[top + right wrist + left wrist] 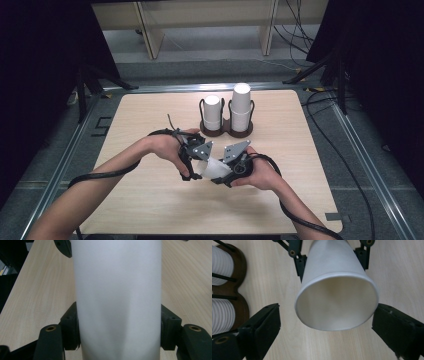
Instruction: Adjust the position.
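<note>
Both grippers meet mid-table: right gripper (118, 327) clamps a paper cup (337, 290) (sideways), left gripper (325, 330) gapes wide around its rim.

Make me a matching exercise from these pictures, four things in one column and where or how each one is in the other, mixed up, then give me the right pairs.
Things:
1. white paper cup
2. left gripper
3. right gripper
4. dark brown two-slot cup holder

States:
A. jaws spread, either side of the cup's rim, not touching it
B. stands at the far middle of the light wooden table, a cup stack in each slot
C. held sideways above the table
D. jaws pressed on the cup's sides

Pairs: 1-C, 2-A, 3-D, 4-B
</note>
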A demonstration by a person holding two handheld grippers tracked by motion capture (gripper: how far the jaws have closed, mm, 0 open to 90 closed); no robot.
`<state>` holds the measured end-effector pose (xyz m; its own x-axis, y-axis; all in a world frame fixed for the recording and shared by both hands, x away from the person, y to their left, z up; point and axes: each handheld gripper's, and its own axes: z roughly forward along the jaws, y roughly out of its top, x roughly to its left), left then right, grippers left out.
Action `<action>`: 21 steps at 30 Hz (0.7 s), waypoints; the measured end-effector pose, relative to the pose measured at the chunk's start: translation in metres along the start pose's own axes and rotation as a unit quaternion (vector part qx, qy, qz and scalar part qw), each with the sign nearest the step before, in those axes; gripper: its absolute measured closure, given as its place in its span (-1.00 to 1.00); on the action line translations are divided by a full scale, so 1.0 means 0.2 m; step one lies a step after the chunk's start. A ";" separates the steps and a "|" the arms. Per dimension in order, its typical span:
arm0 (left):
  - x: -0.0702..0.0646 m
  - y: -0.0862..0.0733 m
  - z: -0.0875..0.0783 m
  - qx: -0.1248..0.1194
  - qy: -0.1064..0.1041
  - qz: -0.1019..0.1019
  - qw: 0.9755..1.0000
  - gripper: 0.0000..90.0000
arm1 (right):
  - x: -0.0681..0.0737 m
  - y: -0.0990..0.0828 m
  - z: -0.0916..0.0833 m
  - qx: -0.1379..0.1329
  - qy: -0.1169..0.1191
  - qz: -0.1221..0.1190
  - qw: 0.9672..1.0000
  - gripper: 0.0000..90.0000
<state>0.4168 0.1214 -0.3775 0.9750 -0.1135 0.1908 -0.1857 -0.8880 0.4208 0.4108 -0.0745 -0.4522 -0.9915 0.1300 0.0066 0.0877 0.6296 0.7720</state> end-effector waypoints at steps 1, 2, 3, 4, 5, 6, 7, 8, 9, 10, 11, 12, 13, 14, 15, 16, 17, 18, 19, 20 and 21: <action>0.00 -0.02 -0.01 -0.013 0.011 -0.006 1.000 -0.88 | 0.00 -0.01 -0.01 -0.007 -0.007 -0.002 1.000 -0.21; 0.00 -0.04 -0.01 -0.024 0.020 -0.016 0.999 -0.88 | 0.00 -0.01 -0.01 -0.008 -0.007 0.004 1.000 -0.21; 0.00 -0.05 -0.01 -0.035 0.025 -0.024 0.999 -0.88 | 0.00 -0.02 -0.02 -0.015 -0.015 0.003 1.000 -0.21; -0.01 -0.07 -0.01 -0.045 0.030 -0.031 0.998 -0.89 | 0.00 -0.02 -0.02 -0.019 -0.016 0.007 1.000 -0.21; -0.01 -0.07 -0.01 -0.045 0.030 -0.031 0.998 -0.90 | 0.00 -0.02 -0.02 -0.019 -0.016 0.007 1.000 -0.21; -0.01 -0.09 -0.01 -0.056 0.036 -0.043 0.997 -0.90 | 0.00 -0.03 -0.03 -0.023 -0.025 0.003 0.999 -0.21; -0.02 -0.12 -0.02 -0.074 0.041 -0.057 0.995 -0.90 | 0.00 -0.04 -0.04 -0.034 -0.031 0.006 0.999 -0.21; -0.02 -0.14 -0.02 -0.086 0.046 -0.069 0.993 -0.90 | 0.01 -0.05 -0.04 -0.037 -0.033 0.017 0.999 -0.21; -0.03 -0.16 -0.01 -0.098 0.053 -0.077 0.991 -0.90 | 0.00 -0.06 -0.04 -0.045 -0.040 0.011 0.998 -0.21; -0.03 -0.16 -0.01 -0.098 0.053 -0.077 0.991 -0.90 | 0.00 -0.06 -0.04 -0.045 -0.040 0.011 0.998 -0.21; -0.04 -0.19 -0.01 -0.121 0.061 -0.093 0.986 -0.90 | 0.01 -0.07 -0.05 -0.061 -0.051 0.020 0.997 -0.21; -0.04 -0.19 -0.01 -0.121 0.061 -0.093 0.986 -0.90 | 0.01 -0.07 -0.05 -0.061 -0.051 0.020 0.997 -0.21; -0.04 -0.21 -0.01 -0.129 0.065 -0.103 0.984 -0.90 | 0.01 -0.08 -0.05 -0.065 -0.054 0.027 0.996 -0.21; -0.06 -0.24 0.00 -0.150 0.073 -0.121 0.979 -0.91 | 0.01 -0.09 -0.05 -0.079 -0.065 0.031 0.994 -0.22; -0.06 -0.25 0.01 -0.162 0.080 -0.132 0.975 -0.91 | 0.01 -0.10 -0.06 -0.088 -0.070 0.032 0.993 -0.22; -0.06 -0.25 0.01 -0.162 0.080 -0.132 0.975 -0.91 | 0.01 -0.10 -0.06 -0.088 -0.070 0.032 0.993 -0.22; -0.07 -0.27 0.01 -0.175 0.087 -0.143 0.970 -0.91 | 0.01 -0.11 -0.06 -0.096 -0.077 0.034 0.992 -0.22; -0.08 -0.28 0.02 -0.189 0.091 -0.154 0.966 -0.91 | 0.02 -0.12 -0.06 -0.104 -0.083 0.039 0.990 -0.22; -0.09 -0.30 0.03 -0.204 0.096 -0.167 0.960 -0.91 | 0.02 -0.13 -0.06 -0.111 -0.087 0.042 0.989 -0.22; -0.12 -0.32 0.04 -0.222 0.103 -0.186 0.951 -0.92 | 0.02 -0.14 -0.07 -0.131 -0.104 0.049 0.985 -0.22; -0.12 -0.32 0.04 -0.222 0.103 -0.186 0.951 -0.92 | 0.02 -0.14 -0.07 -0.131 -0.104 0.049 0.985 -0.22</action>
<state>0.4073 0.1779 -0.4161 0.9473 0.3024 0.1056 0.0900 -0.5679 0.8182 0.4031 -0.1030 -0.4655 -0.9359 0.3516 -0.0195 0.1277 0.3905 0.9117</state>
